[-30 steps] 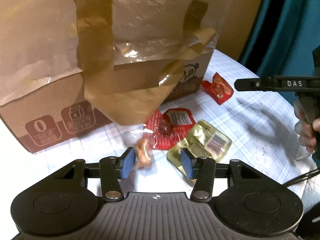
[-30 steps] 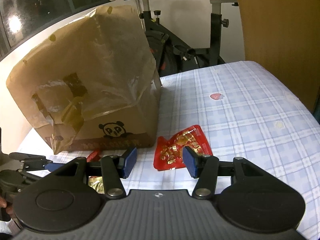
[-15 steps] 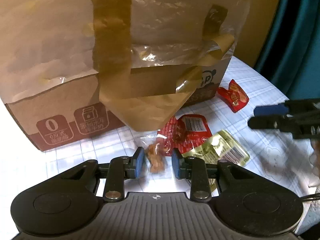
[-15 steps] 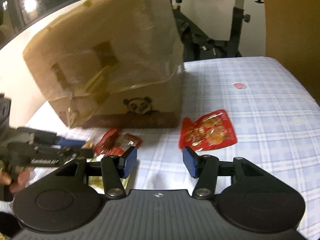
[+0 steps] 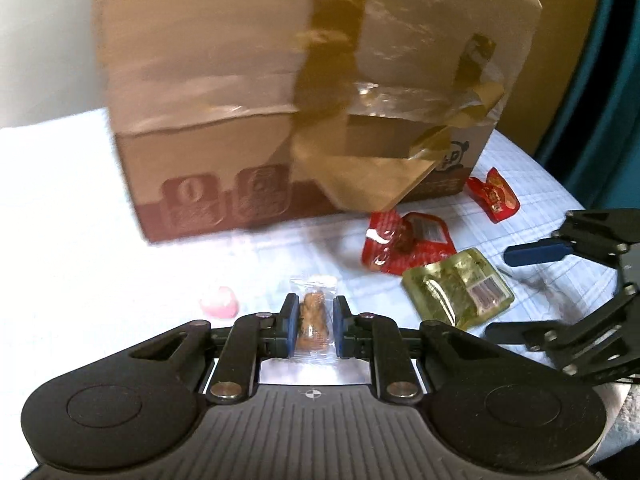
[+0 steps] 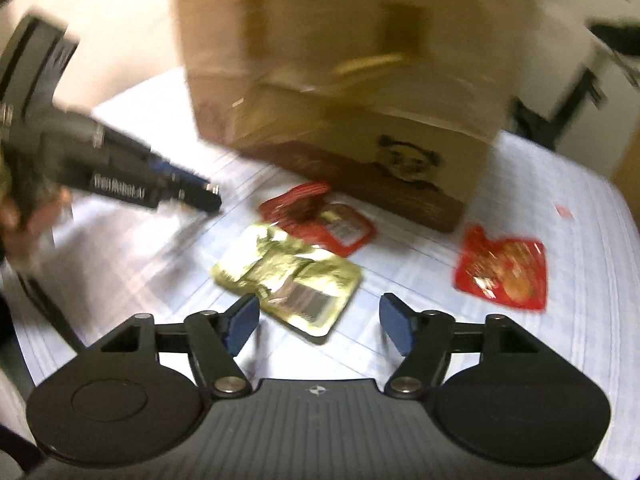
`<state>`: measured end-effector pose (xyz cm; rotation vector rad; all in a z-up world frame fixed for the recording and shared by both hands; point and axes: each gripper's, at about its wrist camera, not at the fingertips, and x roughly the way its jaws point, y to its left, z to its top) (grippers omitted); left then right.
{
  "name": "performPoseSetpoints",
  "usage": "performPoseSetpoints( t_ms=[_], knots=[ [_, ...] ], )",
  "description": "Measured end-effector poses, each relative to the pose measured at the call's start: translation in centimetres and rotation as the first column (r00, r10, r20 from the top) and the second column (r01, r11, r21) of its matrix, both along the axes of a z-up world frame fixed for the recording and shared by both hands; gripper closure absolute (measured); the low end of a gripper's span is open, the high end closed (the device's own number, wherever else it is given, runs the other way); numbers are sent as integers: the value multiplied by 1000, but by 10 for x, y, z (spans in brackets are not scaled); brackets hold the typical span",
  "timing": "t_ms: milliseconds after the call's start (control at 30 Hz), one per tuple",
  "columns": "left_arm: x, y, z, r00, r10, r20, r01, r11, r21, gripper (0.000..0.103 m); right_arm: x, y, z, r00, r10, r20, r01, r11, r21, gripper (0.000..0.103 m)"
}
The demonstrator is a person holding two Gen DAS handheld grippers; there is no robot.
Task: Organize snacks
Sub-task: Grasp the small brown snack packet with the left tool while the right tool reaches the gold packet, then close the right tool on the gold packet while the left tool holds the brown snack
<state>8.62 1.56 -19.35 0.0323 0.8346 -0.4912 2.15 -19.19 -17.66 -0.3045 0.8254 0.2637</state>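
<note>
My left gripper [image 5: 315,305] is shut on a small clear-wrapped brown snack [image 5: 314,328], held just above the checked cloth in front of the taped cardboard box [image 5: 248,168]. A gold packet [image 5: 456,286], a red packet [image 5: 408,240] and a second red packet [image 5: 494,196] lie to the right. In the right wrist view my right gripper [image 6: 319,309] hovers over the gold packet [image 6: 288,276], jaws opening, pads not touching it. The left gripper [image 6: 188,196] shows there at left, and the box [image 6: 352,80] stands behind. The view is blurred.
A small pink item [image 5: 219,302] lies on the cloth left of my left gripper. Another red packet [image 6: 502,270] sits at the box's right corner. A teal curtain [image 5: 608,80] hangs at the right, and a dark frame [image 6: 560,112] stands beyond the table.
My left gripper closed on the clear-wrapped snack and drifted left along the box. My right gripper rolled, swung left from the red packet to the gold packet, and its jaws widened.
</note>
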Motion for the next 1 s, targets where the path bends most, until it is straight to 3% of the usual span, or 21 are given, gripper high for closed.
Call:
performPoseSetpoints(
  t_ms=[167, 367, 567, 733, 1000],
  knots=[
    [-13, 13, -1, 1000, 26, 5, -25, 1000, -18, 84, 11, 21, -10, 990, 140, 5, -139, 983, -118, 25],
    [-18, 28, 0, 998, 65, -4, -65, 995, -73, 84, 38, 27, -15, 973, 231, -22, -232, 968, -97, 24],
    [-27, 33, -1, 996, 92, 16, -90, 992, -94, 84, 52, 16, -19, 984, 162, -77, -160, 987, 29, 28],
    [-32, 36, -1, 994, 106, 28, -102, 990, -101, 84, 37, 15, -17, 994, 105, -25, -104, 993, 56, 44],
    [-43, 34, -1, 991, 118, 60, -112, 990, -85, 84, 11, 9, -14, 997, 13, 80, -19, 997, 75, 52]
  ],
)
